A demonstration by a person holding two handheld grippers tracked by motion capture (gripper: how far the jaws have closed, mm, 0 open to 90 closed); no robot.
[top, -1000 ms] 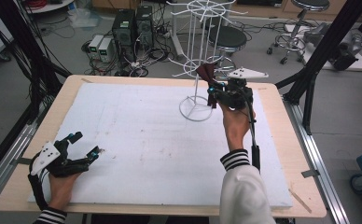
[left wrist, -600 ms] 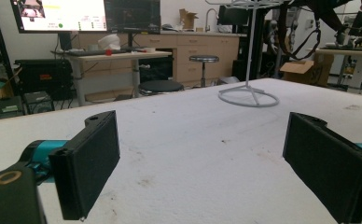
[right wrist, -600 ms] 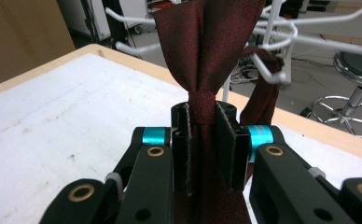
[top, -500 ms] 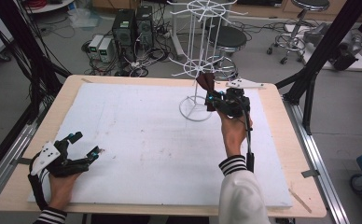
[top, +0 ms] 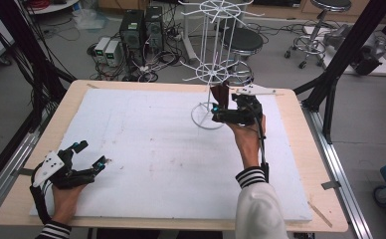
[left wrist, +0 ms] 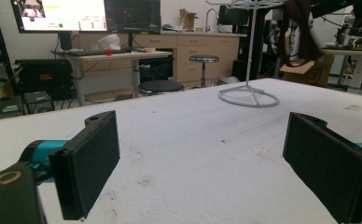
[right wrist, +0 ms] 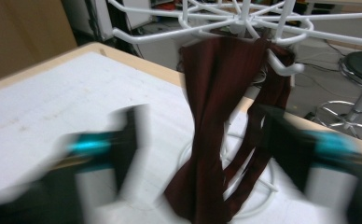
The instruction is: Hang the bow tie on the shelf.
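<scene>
On the rack [right wrist: 244, 18] hook hangs the band [right wrist: 216, 121], draped; right gripper [right wrist: 198, 140] jaws have just opened wide around it.

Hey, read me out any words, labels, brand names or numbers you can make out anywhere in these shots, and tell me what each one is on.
None can be read.
Monitor in the left gripper view: coloured bars and lines of text, too small and blurred to read.
Cardboard box in the same view: dark marks, too blurred to read.
White wire rack, dark red cloth on it, and white table cover: no writing.
</scene>
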